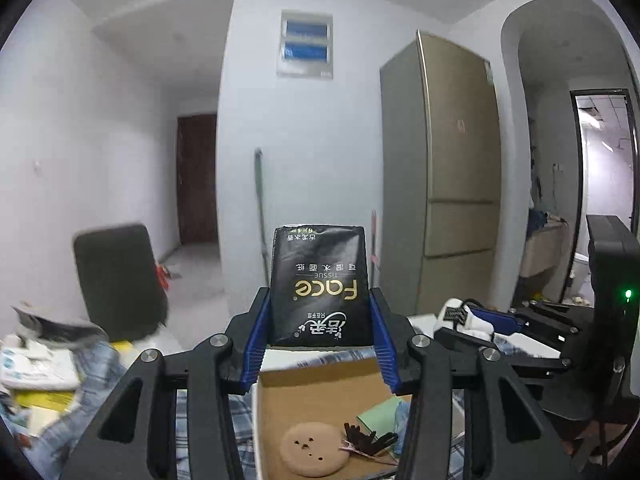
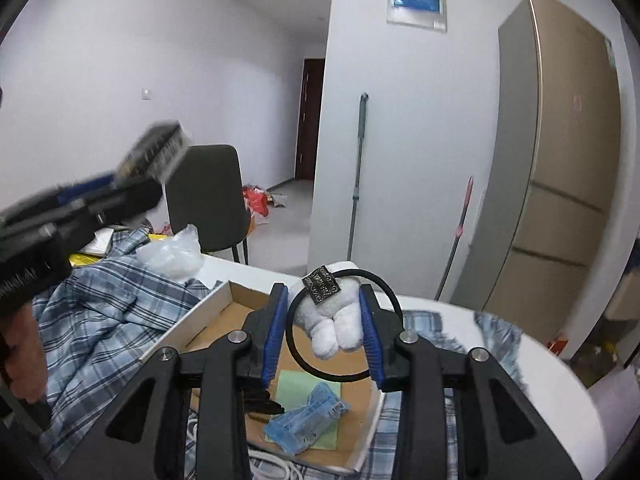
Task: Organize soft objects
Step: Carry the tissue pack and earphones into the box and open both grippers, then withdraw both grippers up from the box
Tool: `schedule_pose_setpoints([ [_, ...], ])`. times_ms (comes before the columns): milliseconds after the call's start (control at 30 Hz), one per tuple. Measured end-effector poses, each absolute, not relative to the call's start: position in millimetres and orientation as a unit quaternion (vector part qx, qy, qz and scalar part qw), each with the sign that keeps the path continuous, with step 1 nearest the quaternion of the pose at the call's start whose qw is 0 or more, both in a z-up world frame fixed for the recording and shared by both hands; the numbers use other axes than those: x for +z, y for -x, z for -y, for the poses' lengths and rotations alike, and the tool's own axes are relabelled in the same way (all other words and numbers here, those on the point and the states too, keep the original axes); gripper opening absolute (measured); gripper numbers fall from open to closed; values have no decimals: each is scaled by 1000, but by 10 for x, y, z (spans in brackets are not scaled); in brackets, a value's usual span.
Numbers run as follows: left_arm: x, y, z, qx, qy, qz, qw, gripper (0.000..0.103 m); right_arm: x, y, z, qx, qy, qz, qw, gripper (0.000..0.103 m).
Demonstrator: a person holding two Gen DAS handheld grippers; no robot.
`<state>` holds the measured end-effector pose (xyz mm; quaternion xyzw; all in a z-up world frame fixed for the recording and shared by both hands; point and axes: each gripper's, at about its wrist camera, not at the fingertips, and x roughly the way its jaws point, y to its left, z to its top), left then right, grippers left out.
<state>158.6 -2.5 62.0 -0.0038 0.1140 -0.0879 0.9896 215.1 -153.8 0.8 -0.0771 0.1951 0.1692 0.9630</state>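
My left gripper [image 1: 319, 312] is shut on a black tissue pack [image 1: 320, 284] marked "Face", held upright above the open cardboard box [image 1: 320, 388]. My right gripper [image 2: 324, 324] is shut on a white plush toy [image 2: 332, 320] with a black loop cord and a black tag, held above the same box [image 2: 224, 312]. The right gripper and toy also show in the left wrist view [image 1: 464, 318]. The left gripper with the pack shows blurred in the right wrist view [image 2: 152, 152].
The box holds a tan round pad [image 1: 314, 448], a green sheet [image 2: 308, 408] and a blue packet [image 2: 306, 418]. A blue plaid shirt [image 2: 108, 320] lies left of it, with a plastic bag [image 2: 172, 258]. A dark chair [image 2: 208, 200] and a fridge [image 2: 560, 168] stand behind.
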Motion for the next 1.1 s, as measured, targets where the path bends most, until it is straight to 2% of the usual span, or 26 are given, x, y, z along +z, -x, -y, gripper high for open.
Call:
schedule_pose_setpoints([
  [333, -157, -2220, -29, -84, 4, -230, 970, 49, -587, -2480, 1578, 186, 38, -242, 952, 34],
  [567, -452, -2318, -27, -80, -4, -261, 962, 49, -833, -2523, 1553, 197, 50, -249, 947, 34],
  [867, -612, -2280, 37, -80, -11, -269, 960, 49, -818, -2548, 1580, 201, 45, -253, 945, 39],
  [900, -616, -2294, 29, -80, -9, -270, 959, 51, -820, -2551, 1578, 200, 45, -254, 945, 48],
  [933, -622, -2301, 17, -81, -6, -273, 959, 68, -823, -2553, 1576, 200, 45, -255, 945, 55],
  [967, -623, -2308, 11, -79, -5, -274, 958, 90, -823, -2558, 1576, 199, 45, -255, 945, 68],
  [1000, -627, -2301, 1, -71, -4, -273, 959, 92, -823, -2555, 1581, 197, 42, -254, 946, 72],
  [1100, -565, -2234, -45, -59, 6, -252, 966, 92, -814, -2552, 1618, 196, 32, -250, 948, 72],
])
